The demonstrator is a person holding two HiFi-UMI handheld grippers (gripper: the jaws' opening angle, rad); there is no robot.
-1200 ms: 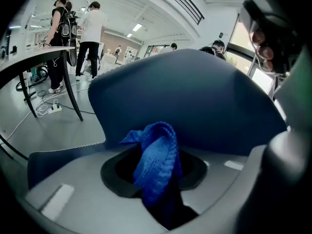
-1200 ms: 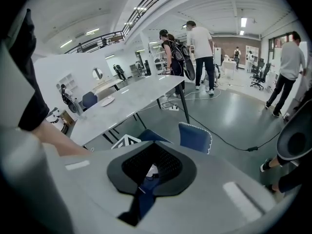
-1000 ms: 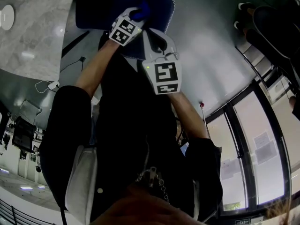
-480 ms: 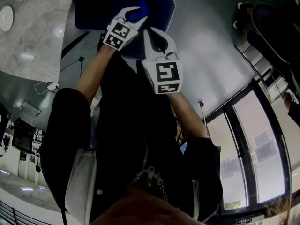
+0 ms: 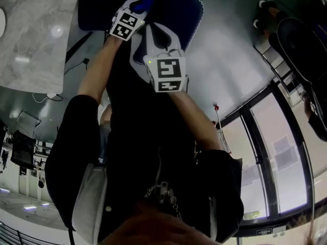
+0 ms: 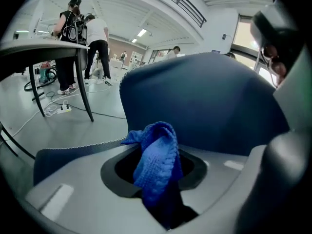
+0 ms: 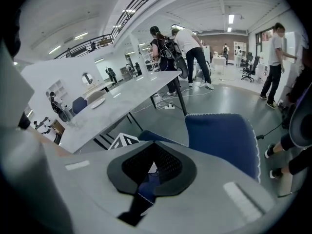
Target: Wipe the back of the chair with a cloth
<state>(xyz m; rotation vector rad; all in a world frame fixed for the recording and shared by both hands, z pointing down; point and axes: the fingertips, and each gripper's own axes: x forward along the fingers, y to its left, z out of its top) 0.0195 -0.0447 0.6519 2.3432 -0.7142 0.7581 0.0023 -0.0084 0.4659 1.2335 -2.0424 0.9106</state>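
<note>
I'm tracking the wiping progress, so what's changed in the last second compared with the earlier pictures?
In the head view the left gripper, shut on the blue cloth, has moved up and slightly left, further over the blue chair. The right gripper followed it, up and left. Unchanged: the cloth stays clamped in the left gripper, and nothing was picked up or let go.

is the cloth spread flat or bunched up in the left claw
Bunched up: the blue cloth rises as a crumpled wad from the left claw, which is shut on it.
</note>
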